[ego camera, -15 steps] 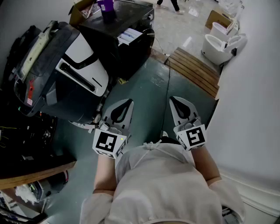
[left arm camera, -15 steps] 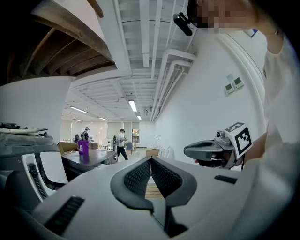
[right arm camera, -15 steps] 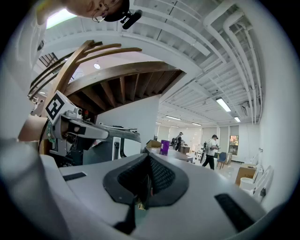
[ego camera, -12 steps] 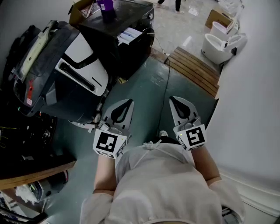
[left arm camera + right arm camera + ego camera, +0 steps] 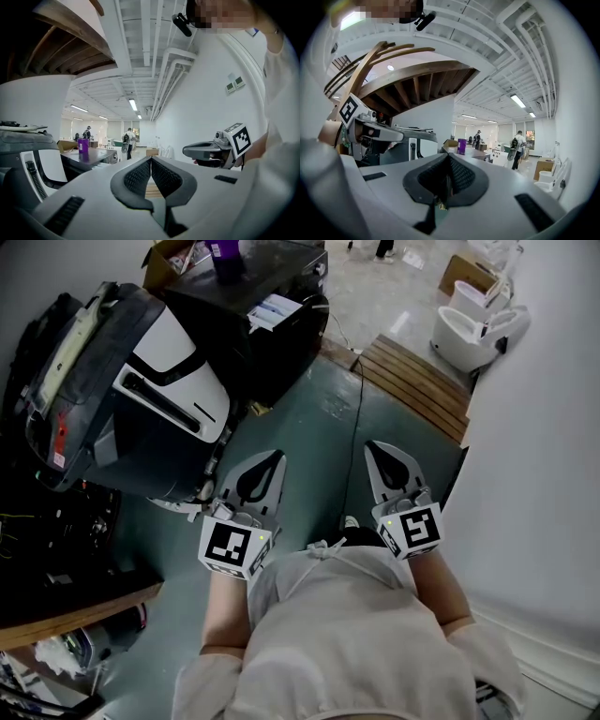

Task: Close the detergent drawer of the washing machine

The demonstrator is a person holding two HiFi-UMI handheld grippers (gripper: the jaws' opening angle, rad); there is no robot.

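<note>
A black and white machine [image 5: 141,390] stands tilted at the left of the head view, with a white front panel and a dark slot [image 5: 164,401]. I cannot make out a detergent drawer on it. My left gripper [image 5: 275,457] hangs over the green floor just right of the machine, shut with nothing in it, its toothed pads meeting [image 5: 151,159]. My right gripper [image 5: 375,448] is level with it and further right, also shut and empty [image 5: 449,155]. Both are apart from the machine.
A black cabinet [image 5: 272,315] with a purple cup [image 5: 225,254] stands behind the machine. A wooden platform [image 5: 417,390] and white toilets [image 5: 469,329] lie at the back right. A cable [image 5: 356,427] runs over the floor. A white wall [image 5: 534,474] is close on the right.
The head view has shifted a little. Both grippers keep the same place and stay shut.
</note>
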